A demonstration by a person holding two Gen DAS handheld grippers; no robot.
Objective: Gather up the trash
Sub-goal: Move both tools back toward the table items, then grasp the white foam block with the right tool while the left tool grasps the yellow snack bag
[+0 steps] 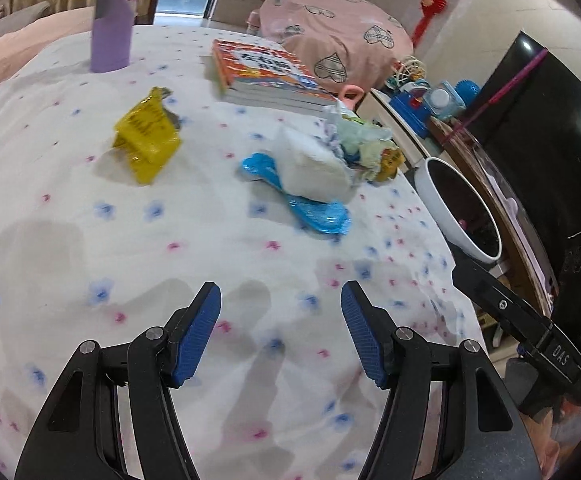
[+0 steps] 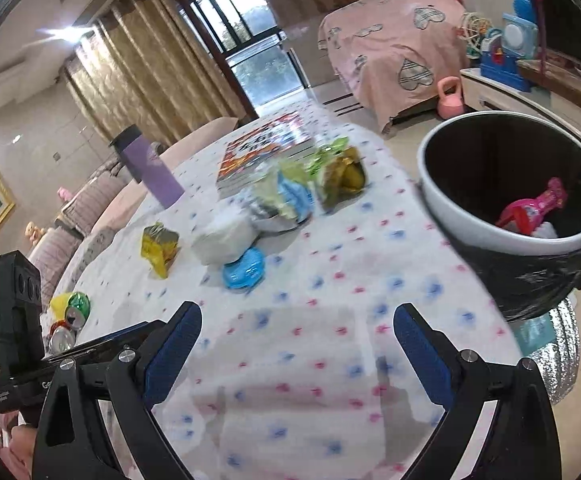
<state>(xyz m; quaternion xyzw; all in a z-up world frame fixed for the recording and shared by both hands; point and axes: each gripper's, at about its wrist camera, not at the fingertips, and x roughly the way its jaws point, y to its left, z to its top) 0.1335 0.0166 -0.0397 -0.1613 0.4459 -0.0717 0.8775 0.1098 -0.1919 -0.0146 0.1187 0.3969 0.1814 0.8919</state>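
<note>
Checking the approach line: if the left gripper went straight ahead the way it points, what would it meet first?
Probably the blue wrapper with the white tissue wad lying on it; the left gripper is open over bare floral cloth. Depth is uncertain.

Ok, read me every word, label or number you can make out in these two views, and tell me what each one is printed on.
"DAS": on the black body of the right gripper, seen in the left wrist view.
Book cover: large white characters on orange, too blurred to read.
Yellow wrapper: dark print, too blurred.
Small white label on the black device at the left edge of the right wrist view: too small.
Drink cans: no legible text.
</note>
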